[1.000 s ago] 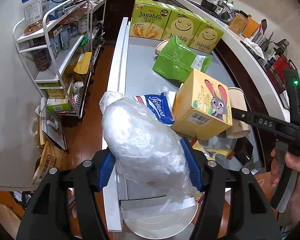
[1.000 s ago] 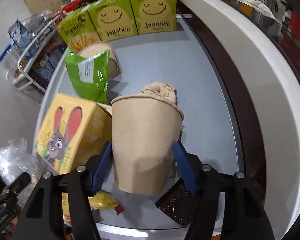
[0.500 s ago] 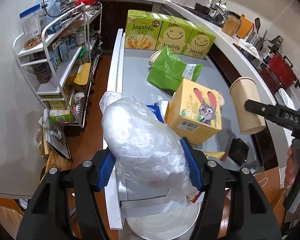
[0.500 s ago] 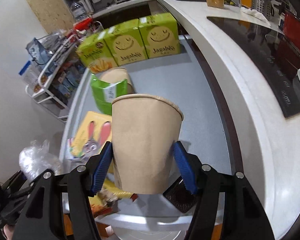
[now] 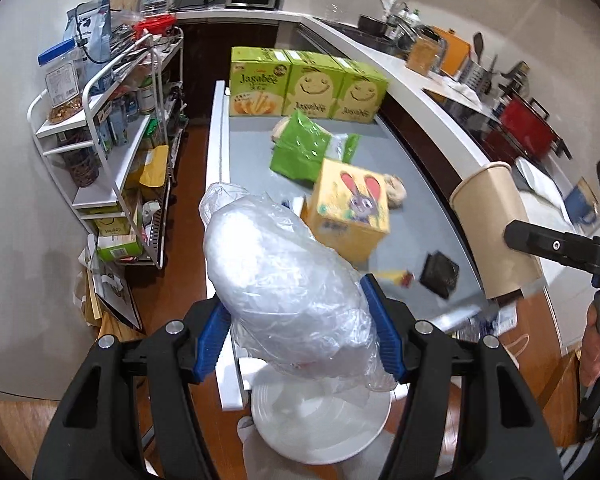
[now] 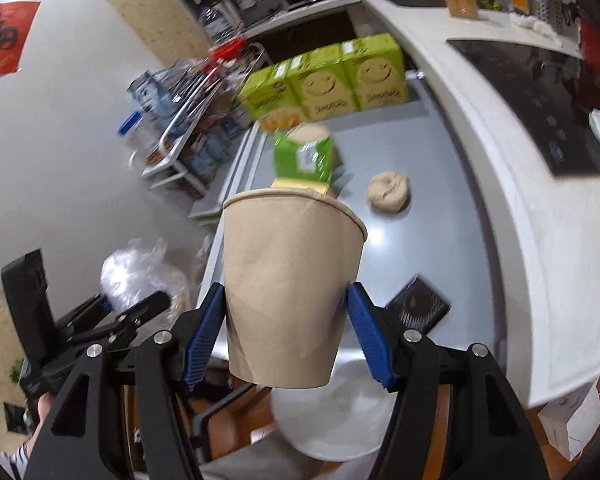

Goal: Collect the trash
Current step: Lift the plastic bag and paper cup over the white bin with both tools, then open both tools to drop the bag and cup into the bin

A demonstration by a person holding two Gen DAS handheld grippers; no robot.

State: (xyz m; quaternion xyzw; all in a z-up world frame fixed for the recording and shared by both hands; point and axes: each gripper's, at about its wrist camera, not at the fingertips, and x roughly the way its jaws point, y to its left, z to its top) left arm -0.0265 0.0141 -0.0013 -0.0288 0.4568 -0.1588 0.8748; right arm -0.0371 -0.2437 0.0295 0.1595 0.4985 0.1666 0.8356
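Step in hand: carrying two pieces of trash off the worktop (image 5: 416, 184). My left claw (image 5: 296, 340) is clamped on a crumpled plastic bag (image 5: 284, 280); my right claw (image 6: 286, 336) grips a paper cup (image 6: 288, 292) by its lower wall. Both point steeply down, directly above the white bin (image 5: 320, 428) off the worktop's near end. Next move, as I judge it: centre each load over the bin, then release.

The bench (image 5: 416, 184) is crowded along its far edge by three green boxes (image 5: 304, 86), with a green packet (image 5: 300, 152) and yellow box (image 5: 350, 210) mid-bench. Its right side lies open except for a crumpled wad (image 6: 389, 191) and a dark square (image 6: 418, 311) near the front edge.
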